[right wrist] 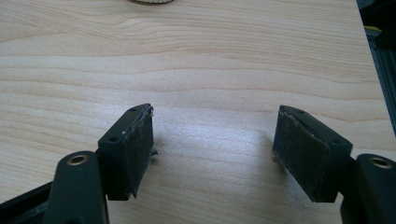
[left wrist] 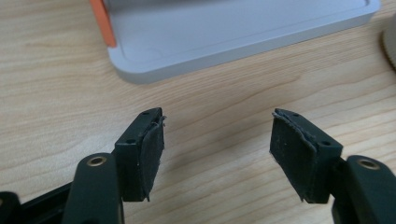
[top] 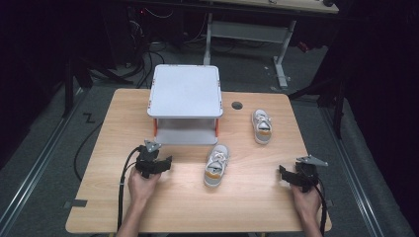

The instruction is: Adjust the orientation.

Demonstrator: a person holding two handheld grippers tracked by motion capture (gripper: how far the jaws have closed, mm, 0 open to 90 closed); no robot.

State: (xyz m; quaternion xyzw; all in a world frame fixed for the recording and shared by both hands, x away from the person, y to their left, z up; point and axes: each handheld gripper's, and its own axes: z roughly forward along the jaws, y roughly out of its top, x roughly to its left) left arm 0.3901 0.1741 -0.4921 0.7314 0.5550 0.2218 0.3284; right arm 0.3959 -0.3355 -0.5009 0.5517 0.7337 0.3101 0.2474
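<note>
Left hand-held gripper (top: pixel 159 165) gapes empty near a small grey-white shoe (top: pixel 216 165) with orange heel.

Two shoes and a rack on the desk (top: pixel 123 207)

Rack (top: pixel 186 91) at upper centre; one shoe (top: pixel 216 166) mid-frame, the other shoe (top: pixel 262 126) to its upper right. Left tongs (top: pixel 165 163) lower left, right tongs (top: pixel 282 174) lower right, both empty.

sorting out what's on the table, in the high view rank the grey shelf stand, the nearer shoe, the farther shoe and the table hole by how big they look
1. grey shelf stand, by far the largest.
2. nearer shoe.
3. farther shoe; it looks a little smaller, but it lies farther from the camera, so the two may match.
4. table hole, the smallest.
</note>
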